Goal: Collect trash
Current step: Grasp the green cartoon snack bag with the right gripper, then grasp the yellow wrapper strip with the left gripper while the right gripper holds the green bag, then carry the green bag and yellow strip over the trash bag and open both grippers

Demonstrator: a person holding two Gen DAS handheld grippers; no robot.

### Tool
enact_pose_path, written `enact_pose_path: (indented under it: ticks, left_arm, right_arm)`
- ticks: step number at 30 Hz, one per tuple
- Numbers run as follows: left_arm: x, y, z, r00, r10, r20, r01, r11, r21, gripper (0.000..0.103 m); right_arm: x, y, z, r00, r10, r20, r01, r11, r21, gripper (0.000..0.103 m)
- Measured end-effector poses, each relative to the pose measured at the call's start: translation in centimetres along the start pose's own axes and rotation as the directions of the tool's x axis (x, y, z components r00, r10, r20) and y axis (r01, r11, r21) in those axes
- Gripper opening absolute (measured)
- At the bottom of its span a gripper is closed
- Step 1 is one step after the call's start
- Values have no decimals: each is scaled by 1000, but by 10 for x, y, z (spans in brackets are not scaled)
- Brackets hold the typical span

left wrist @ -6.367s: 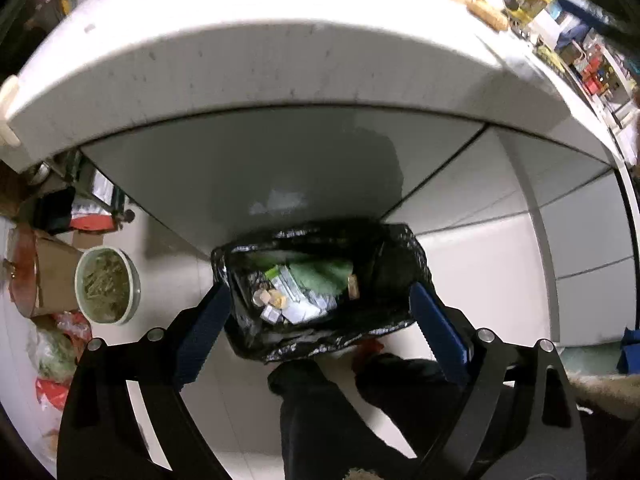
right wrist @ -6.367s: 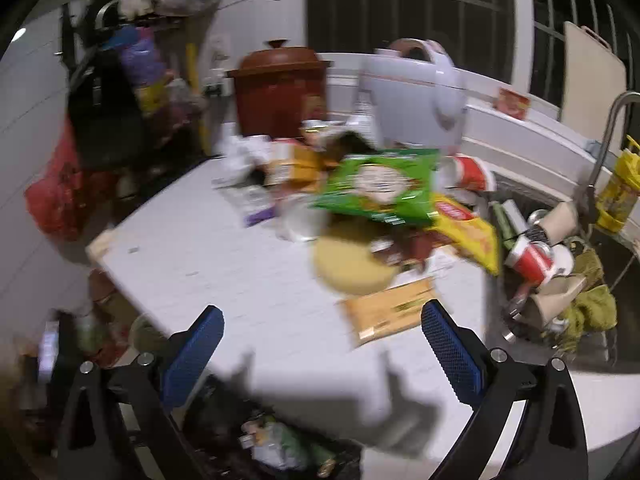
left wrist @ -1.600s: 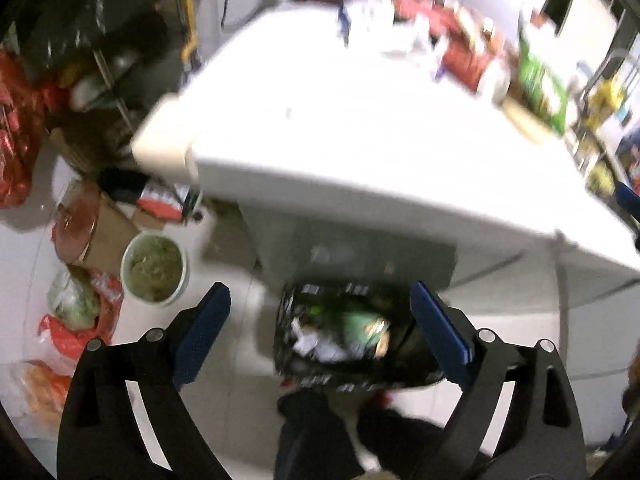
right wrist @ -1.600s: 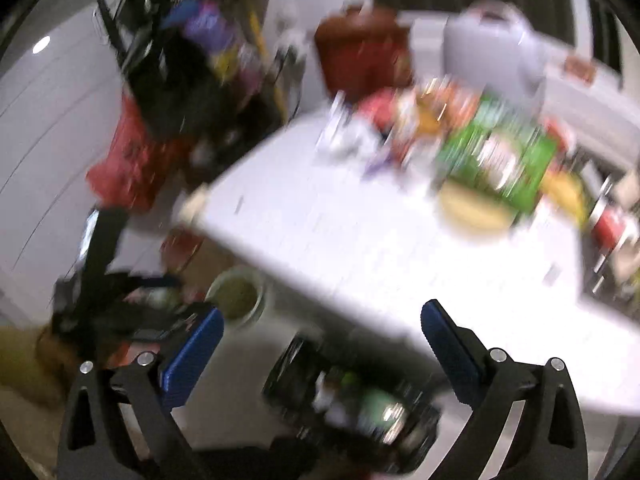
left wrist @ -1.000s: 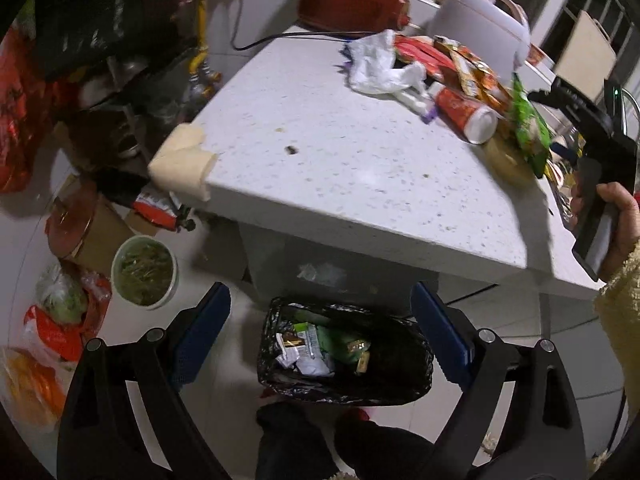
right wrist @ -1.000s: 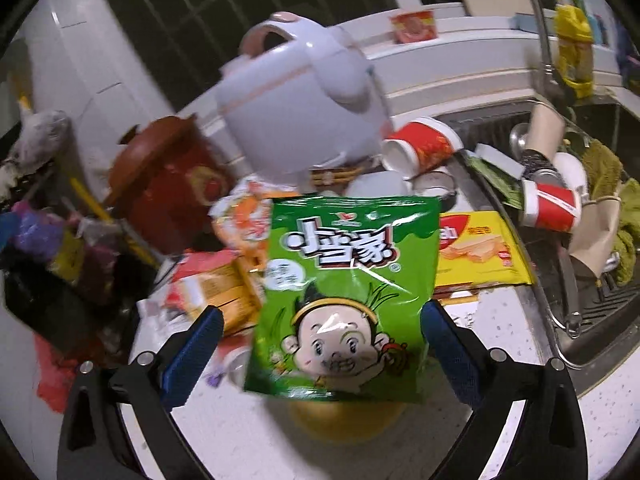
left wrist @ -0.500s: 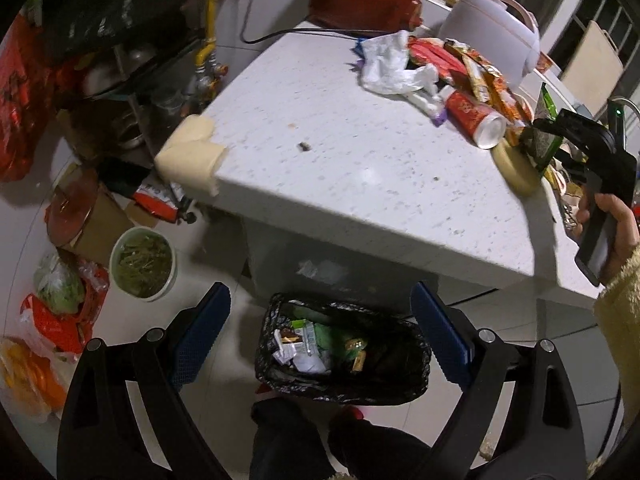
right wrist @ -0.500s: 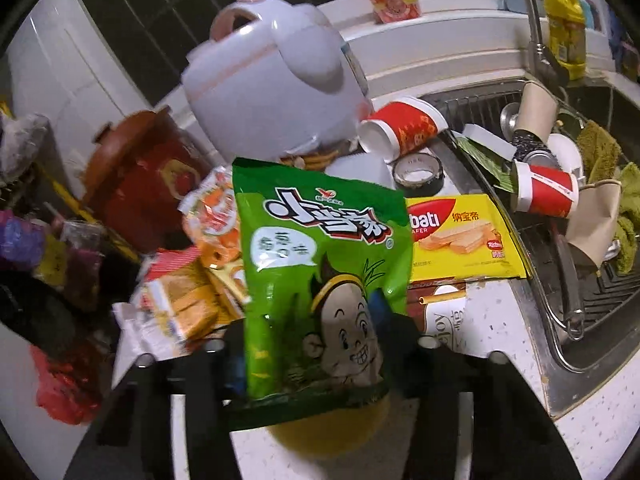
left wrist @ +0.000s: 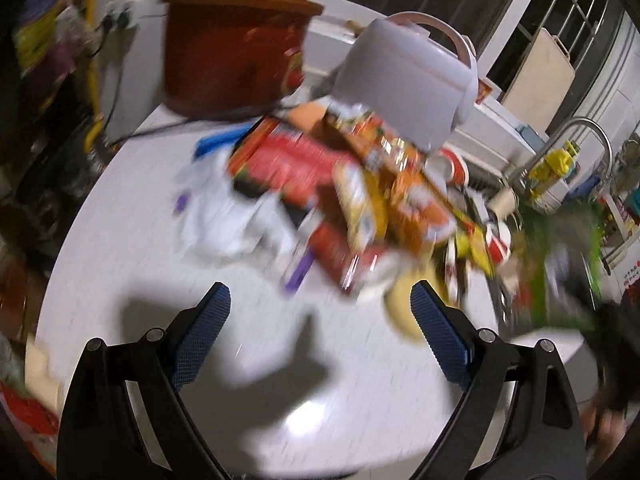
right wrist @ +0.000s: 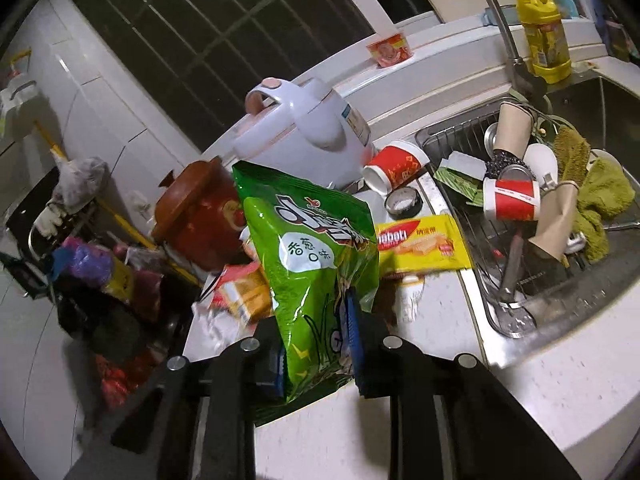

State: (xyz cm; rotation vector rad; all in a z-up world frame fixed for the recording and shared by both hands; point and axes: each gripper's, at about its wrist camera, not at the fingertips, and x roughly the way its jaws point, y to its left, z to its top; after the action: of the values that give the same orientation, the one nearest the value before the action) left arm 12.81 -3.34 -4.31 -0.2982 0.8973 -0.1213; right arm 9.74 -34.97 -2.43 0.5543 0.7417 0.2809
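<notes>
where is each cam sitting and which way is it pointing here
Left wrist: on the left tongs, angled down at the blurred wrapper pile on the white counter; its open blue-padded fingers show.
Right wrist: on the right tongs, facing the sink; its fingers pinch the green snack bag, having just been closing on it.
Shared: white rice cooker, brown clay pot, green bag.
</notes>
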Motion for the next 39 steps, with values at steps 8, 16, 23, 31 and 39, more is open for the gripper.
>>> enact_pose_path:
  ticks: [8, 16, 23, 31, 39]
  left_arm:
    - [55, -24, 42, 997, 70, -17, -69, 997, 34, 89]
    - [82, -28, 44, 997, 3, -73, 0, 999, 38, 21]
    - [48, -33, 43, 995, -93, -25, 95, 993, 72, 14]
    - [-55, -18, 16, 973, -219, 67, 212, 972, 102, 14]
    - [-118, 7, -78, 987, -162, -20, 162, 966, 200, 14]
  right_arm:
    - [-21, 3, -22, 999, -27, -28, 24, 996, -83, 24]
    - [-20, 2, -28, 998, -30, -51, 24, 994, -104, 24]
    - [-16, 11, -30, 998, -12, -60, 4, 992, -125, 24]
    - [-18, 42, -29, 997, 43, -59, -54, 978, -204, 24]
    - [-22, 91, -62, 977, 125, -173, -181, 914, -362, 24]
